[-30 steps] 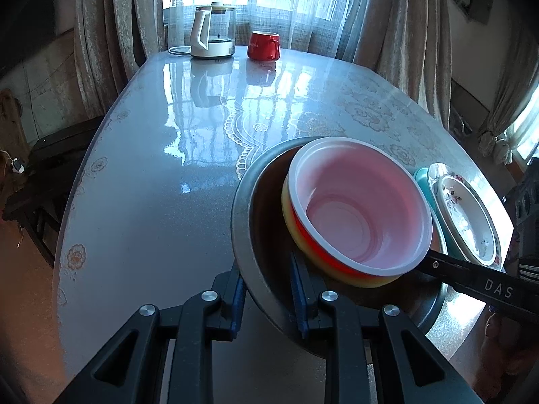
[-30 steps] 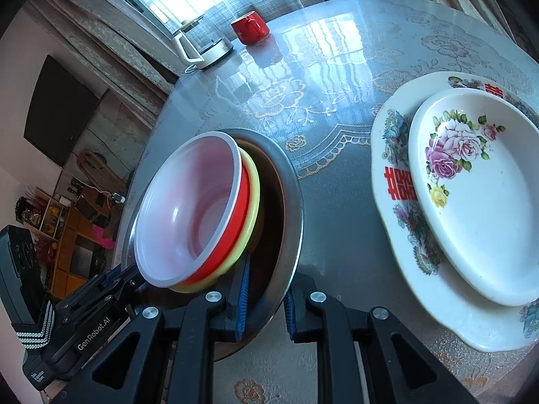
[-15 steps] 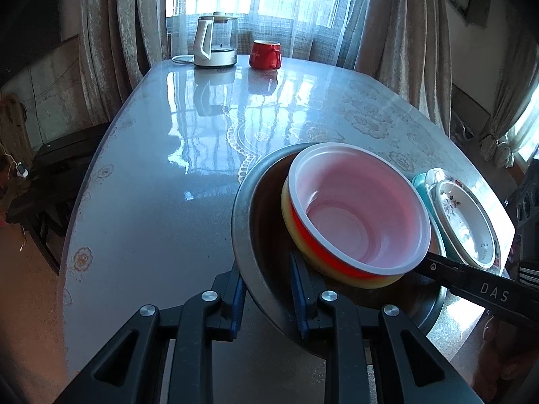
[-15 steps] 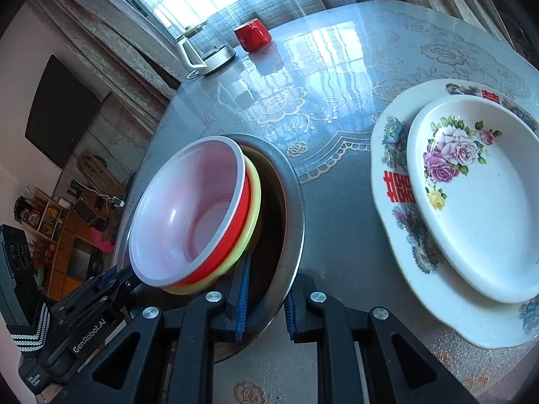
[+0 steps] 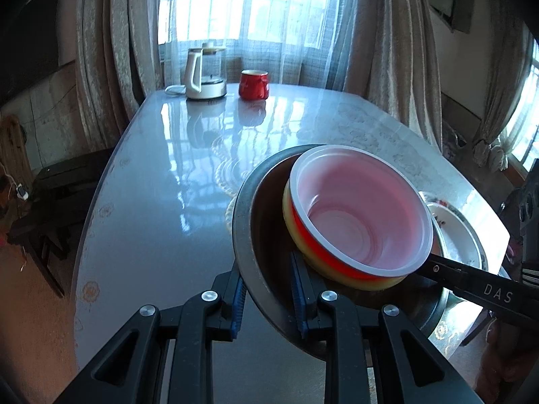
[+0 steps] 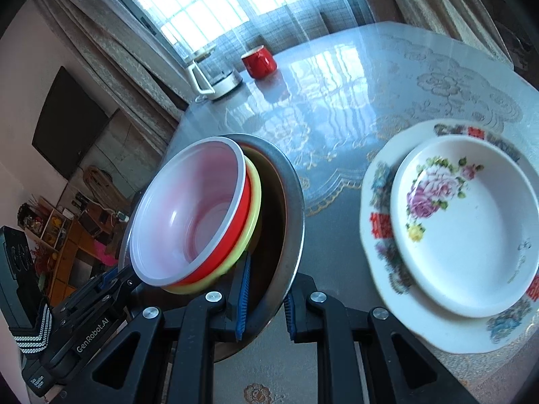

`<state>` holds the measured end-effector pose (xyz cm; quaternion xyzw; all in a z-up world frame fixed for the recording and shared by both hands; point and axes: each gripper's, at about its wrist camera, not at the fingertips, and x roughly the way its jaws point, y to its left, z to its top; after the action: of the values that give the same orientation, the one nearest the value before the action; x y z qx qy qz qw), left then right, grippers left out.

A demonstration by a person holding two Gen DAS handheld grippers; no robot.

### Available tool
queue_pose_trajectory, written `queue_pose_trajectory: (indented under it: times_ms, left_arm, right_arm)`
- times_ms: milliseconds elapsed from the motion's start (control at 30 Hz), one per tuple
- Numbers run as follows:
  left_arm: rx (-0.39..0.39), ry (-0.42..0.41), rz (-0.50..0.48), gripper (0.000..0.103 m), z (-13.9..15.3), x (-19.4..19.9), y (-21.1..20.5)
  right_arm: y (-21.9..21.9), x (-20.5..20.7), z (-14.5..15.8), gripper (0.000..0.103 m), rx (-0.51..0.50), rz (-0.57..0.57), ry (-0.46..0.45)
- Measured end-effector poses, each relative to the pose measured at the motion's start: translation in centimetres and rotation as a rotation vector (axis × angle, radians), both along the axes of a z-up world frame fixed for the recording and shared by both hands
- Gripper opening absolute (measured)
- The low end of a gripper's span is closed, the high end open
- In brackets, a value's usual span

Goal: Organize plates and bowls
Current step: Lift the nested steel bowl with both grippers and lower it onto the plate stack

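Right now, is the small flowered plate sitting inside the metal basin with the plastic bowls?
No, the small flowered plate rests on the larger decorated plate on the table, apart from the metal basin.

- surface (image 5: 161, 202): glossy grey top with a pale lace-and-flower pattern; window reflected in it.
- kettle (image 5: 203, 72): clear jug, white handle and base, upright at the far end of the surface; a white cord lies beside it.
- red mug (image 5: 253, 84): upright, just right of the kettle, apart from it.
- curtains (image 5: 104, 67): heavy pale drapes either side of a bright sheer-covered window.
- dark screen (image 6: 67, 121): on the wall at left.
- wooden shelves (image 6: 64, 235): cluttered, low at far left.
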<state>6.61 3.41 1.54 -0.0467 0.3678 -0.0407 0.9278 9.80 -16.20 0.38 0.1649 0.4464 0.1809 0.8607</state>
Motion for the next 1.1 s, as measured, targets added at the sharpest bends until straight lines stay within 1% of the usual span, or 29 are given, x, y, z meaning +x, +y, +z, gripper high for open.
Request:
queue_pose_trajectory:
  times_ms: [300,633,900,1100]
  left_arm:
    - [-0.009,-0.054,-0.058,0.025,1.4,1.0,-2.3]
    - [-0.032,-0.094,-0.151,0.025,2.7,2.3,-6.5]
    - [-0.051,-0.106,-0.226,0.025,3.0,2.9,-10.2]
    - [-0.050,-0.101,-0.283,0.025,2.8,3.6,-13.2]
  right_arm:
    - [-2.4,-0.3,1.7,0.017,0.002,-0.057,-0.059]
    - [-6.8,-1.4,3.0,0.017,0.003,-0.157,-0.096]
    - [-10.3,-2.5,3.7,0.017,-0.006,-0.248,-0.113]
    - [-12.5,-2.8,3.7,0.017,-0.005,-0.312,-0.111]
